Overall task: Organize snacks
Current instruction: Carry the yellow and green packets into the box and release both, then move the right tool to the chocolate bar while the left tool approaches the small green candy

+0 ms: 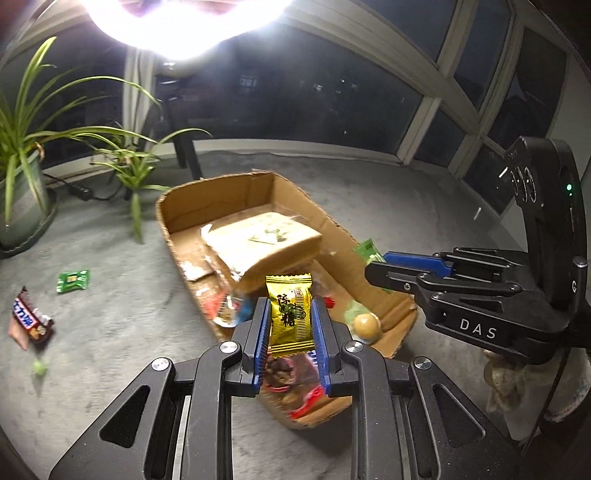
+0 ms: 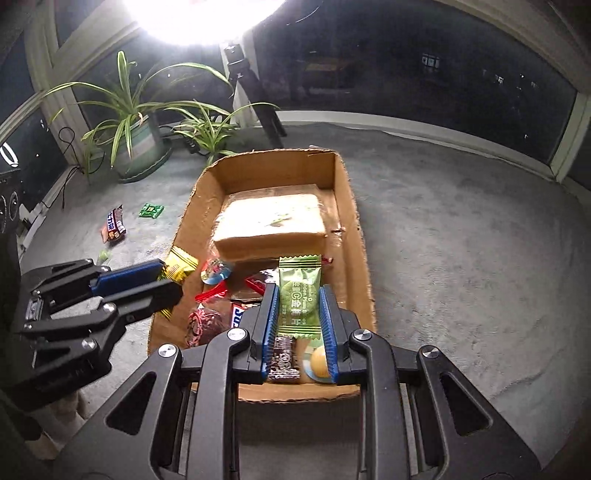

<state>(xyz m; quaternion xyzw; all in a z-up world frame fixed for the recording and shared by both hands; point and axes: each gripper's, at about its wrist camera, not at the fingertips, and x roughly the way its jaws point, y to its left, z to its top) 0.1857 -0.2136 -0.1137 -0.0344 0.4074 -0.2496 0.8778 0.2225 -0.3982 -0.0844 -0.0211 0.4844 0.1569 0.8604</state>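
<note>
1. Between my left gripper (image 1: 290, 325) fingers sits a gold candy packet (image 1: 290, 314); both blue pads press its long edges, so these jaws are clamped on it. The packet stands upright, its top crimp rising past the fingertips.
2. Between my right gripper (image 2: 298, 314) fingers I see a green candy packet (image 2: 298, 295), pinched the same way, upright, with its upper crimp above the tips.
3. Below and beyond both sets of jaws lies the cardboard box (image 2: 360, 236), open at the top. Both held packets hang over its near end.
4. Inside the box, directly under the jaws, I read loose snacks: a red-wrapped sweet (image 2: 210, 294), a round yellow ball candy (image 2: 319, 363), and a dark wrapped bar (image 2: 282, 360). Farther from the jaws, a large flat tan packet (image 2: 271, 225) fills the far half.
5. Seen from the left wrist, the right gripper enters from the right, over the box's right wall.
6. Left of the jaws, outside the box on the grey carpet (image 1: 110, 332), lie a small green packet (image 1: 72, 280) and a brown chocolate bar (image 1: 31, 319), well apart from the box.
7. Beyond these, a potted plant (image 1: 22, 177) stands near the dark window (image 1: 295, 103), under a bright lamp (image 1: 184, 22).
</note>
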